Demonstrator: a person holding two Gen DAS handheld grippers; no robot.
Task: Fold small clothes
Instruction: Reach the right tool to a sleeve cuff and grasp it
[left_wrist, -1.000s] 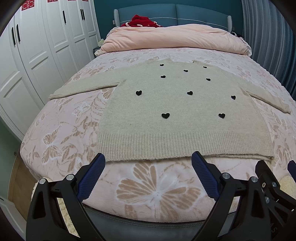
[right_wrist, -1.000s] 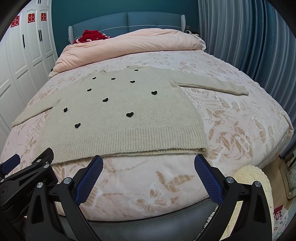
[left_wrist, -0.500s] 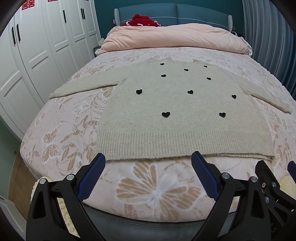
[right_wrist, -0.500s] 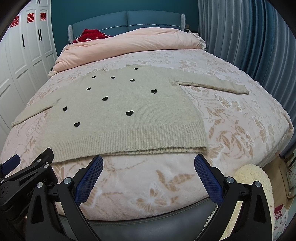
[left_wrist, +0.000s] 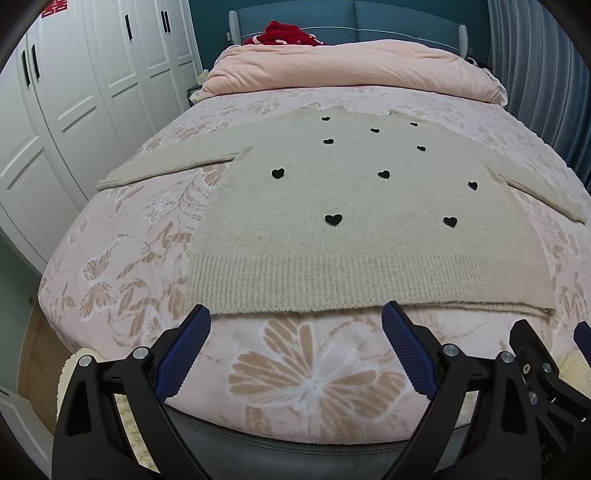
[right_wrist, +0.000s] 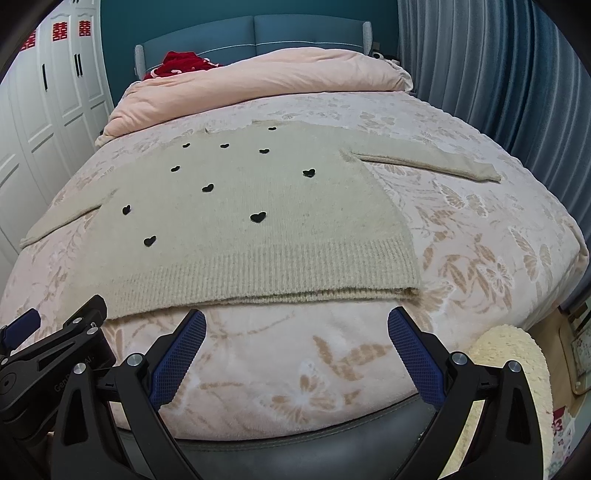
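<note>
Holding a two-finger gripper in each hand, I have both near the foot edge of the bed (left_wrist: 317, 376). My left gripper (left_wrist: 295, 321) has its blue-padded fingers (left_wrist: 183, 354) spread wide with nothing between them, their tips just short of the ribbed hem of a beige sweater (left_wrist: 351, 206). My right gripper (right_wrist: 297, 325) is spread just as wide and also grips nothing; its fingertips (right_wrist: 413, 354) sit just below the same hem, toward the hem's right corner. Each camera catches part of the other gripper's black frame at its side.

The sweater lies flat on its own, face up on the pink floral blanket, hem toward the foot edge and neckline toward the headboard. Small black hearts (left_wrist: 333, 219) dot its front. Both sleeves stretch out sideways, one toward the left edge of the bed and the other (right_wrist: 428, 162) toward the right edge. At the hem's right corner a second layer of knit shows slightly below the top layer.

Beyond the sweater, a rolled peach duvet (left_wrist: 351, 70) runs across the head of the bed, with something red (left_wrist: 288, 31) behind it against a teal headboard (right_wrist: 251, 33). White wardrobe doors (left_wrist: 74, 92) stand beside the bed's left edge and grey-blue curtains (right_wrist: 498, 74) hang along its right. A cream fluffy rug (right_wrist: 513, 373) lies on the floor by the right foot corner.
</note>
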